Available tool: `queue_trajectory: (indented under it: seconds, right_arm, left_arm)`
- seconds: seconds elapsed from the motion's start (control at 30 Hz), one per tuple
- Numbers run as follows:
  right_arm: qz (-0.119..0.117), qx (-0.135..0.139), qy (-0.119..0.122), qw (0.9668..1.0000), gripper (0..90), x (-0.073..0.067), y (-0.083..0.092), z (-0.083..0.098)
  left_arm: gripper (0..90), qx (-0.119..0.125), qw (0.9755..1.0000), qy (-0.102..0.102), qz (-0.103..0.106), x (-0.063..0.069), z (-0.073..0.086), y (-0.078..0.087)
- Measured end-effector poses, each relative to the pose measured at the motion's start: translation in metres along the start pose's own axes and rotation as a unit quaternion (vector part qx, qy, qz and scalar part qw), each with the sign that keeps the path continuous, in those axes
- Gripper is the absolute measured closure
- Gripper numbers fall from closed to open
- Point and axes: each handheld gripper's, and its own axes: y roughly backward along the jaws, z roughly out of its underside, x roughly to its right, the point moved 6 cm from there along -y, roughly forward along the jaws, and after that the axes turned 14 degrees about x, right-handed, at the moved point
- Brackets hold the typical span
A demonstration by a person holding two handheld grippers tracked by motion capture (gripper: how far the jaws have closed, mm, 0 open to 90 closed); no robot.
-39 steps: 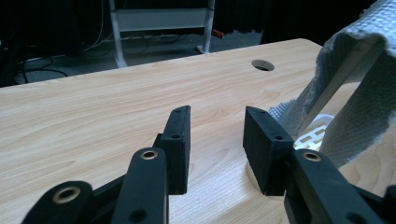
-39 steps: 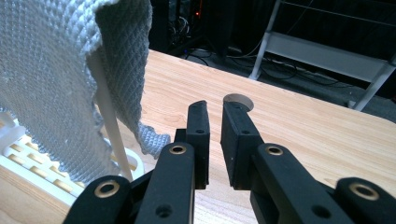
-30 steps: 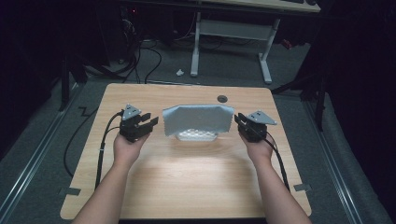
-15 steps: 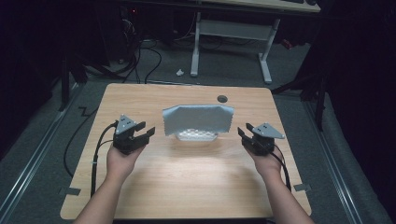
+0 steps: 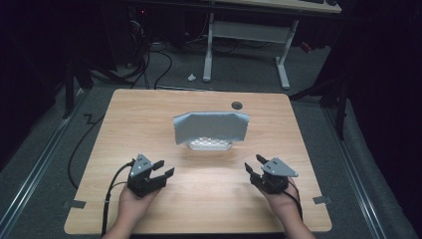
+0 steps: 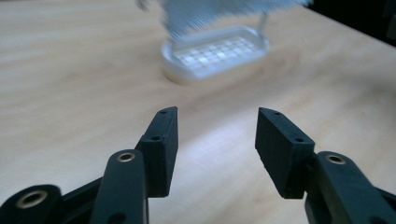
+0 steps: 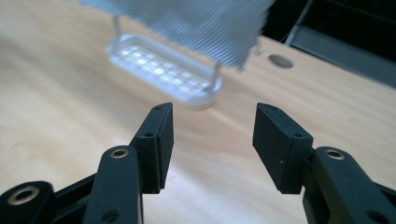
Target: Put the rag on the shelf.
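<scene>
The table (image 5: 199, 199) was light wood with a fine, pale grain. My left gripper (image 5: 163, 169) and right gripper (image 5: 253, 166) were black; the plate (image 5: 143, 164) on the left one was grey, as was the plate (image 5: 278, 168) on the right. My jaws were matt black, with brass-coloured rings at the pivots. The cloth (image 5: 211, 125) was blue-grey with a fine woven mesh pattern. The tray (image 5: 209, 145) beneath it was white, its floor a grid of small squares. The floor (image 5: 368, 164) was grey. The far desk legs (image 5: 209, 50) were white.
</scene>
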Motion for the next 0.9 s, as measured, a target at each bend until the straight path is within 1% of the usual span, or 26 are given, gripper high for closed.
queue_trajectory:
  seconds: [0.03,0.07,0.1,0.13,0.2,0.23,0.27,0.3,0.33,0.37,0.4,0.43,0.47,0.5,0.53,0.57,0.63,0.7,0.8,0.9]
  right_arm:
    - [0.000,0.000,0.000,1.0000,48.2,0.000,0.000,0.000]
    - [-0.009,-0.008,-0.004,0.9999,47.7,-0.013,0.003,0.004]
    - [-0.013,-0.012,-0.007,0.9998,47.2,-0.020,0.004,0.007]
    - [-0.013,-0.012,-0.007,0.9998,47.2,-0.020,0.004,0.007]
    - [-0.028,-0.022,-0.009,0.9993,46.8,-0.034,0.004,0.011]
    - [-0.034,-0.028,-0.008,0.9990,46.5,-0.040,0.003,0.014]
    - [-0.038,-0.033,-0.007,0.9987,46.0,-0.047,0.003,0.016]
    - [-0.042,-0.039,-0.006,0.9983,45.6,-0.053,0.002,0.020]
    - [-0.043,-0.041,-0.009,0.9982,45.5,-0.058,0.003,0.023]
    - [-0.044,-0.038,-0.017,0.9982,46.1,-0.064,0.004,0.027]
    - [-0.051,-0.039,-0.021,0.9977,46.7,-0.070,0.005,0.031]
    - [-0.062,-0.046,-0.011,0.9970,45.6,-0.075,0.007,0.033]
    - [-0.071,-0.045,0.009,0.9964,45.6,-0.079,0.008,0.032]
    - [-0.073,-0.041,0.029,0.9961,46.2,-0.081,0.010,0.033]
    - [-0.074,-0.041,0.037,0.9957,46.3,-0.082,0.011,0.034]
    - [-0.077,-0.044,0.030,0.9957,46.2,-0.081,0.010,0.035]
    - [-0.072,-0.043,0.025,0.9962,46.0,-0.078,0.007,0.035]
    - [-0.071,-0.042,0.023,0.9963,45.9,-0.077,0.007,0.035]
    - [-0.072,-0.045,0.015,0.9962,45.8,-0.074,0.007,0.037]
    - [-0.067,-0.044,0.008,0.9967,45.8,-0.069,0.009,0.038]
  left_arm:
    - [48.5,0.000,1.0000,0.000,0.000,0.000,0.000,0.000]
    - [48.3,-0.006,0.9998,-0.004,0.019,0.018,0.009,-0.003]
    - [48.3,-0.011,0.9995,-0.013,0.028,0.027,0.014,-0.005]
    - [48.3,-0.011,0.9995,-0.013,0.028,0.027,0.014,-0.005]
    - [48.3,-0.022,0.9982,-0.020,0.052,0.048,0.024,-0.008]
    - [48.3,-0.029,0.9976,-0.023,0.059,0.057,0.030,-0.010]
    - [48.7,-0.039,0.9967,-0.020,0.068,0.066,0.035,-0.012]
    - [48.4,-0.056,0.9945,-0.014,0.087,0.075,0.039,-0.015]
    - [47.4,-0.067,0.9926,-0.022,0.098,0.082,0.042,-0.016]
    - [45.4,-0.070,0.9919,-0.037,0.099,0.087,0.043,-0.017]
    - [44.8,-0.070,0.9909,-0.050,0.103,0.090,0.043,-0.016]
    - [44.2,-0.071,0.9901,-0.062,0.104,0.092,0.043,-0.016]
    - [43.9,-0.073,0.9896,-0.072,0.101,0.091,0.043,-0.016]
    - [43.9,-0.076,0.9893,-0.078,0.097,0.089,0.044,-0.016]
    - [43.9,-0.079,0.9893,-0.078,0.095,0.086,0.045,-0.016]
    - [43.8,-0.077,0.9908,-0.068,0.089,0.081,0.046,-0.015]
    - [43.6,-0.077,0.9917,-0.057,0.086,0.077,0.046,-0.015]
    - [43.4,-0.077,0.9919,-0.054,0.085,0.077,0.046,-0.015]
    - [43.0,-0.076,0.9922,-0.052,0.084,0.076,0.046,-0.015]
    - [42.8,-0.075,0.9927,-0.050,0.080,0.074,0.046,-0.015]
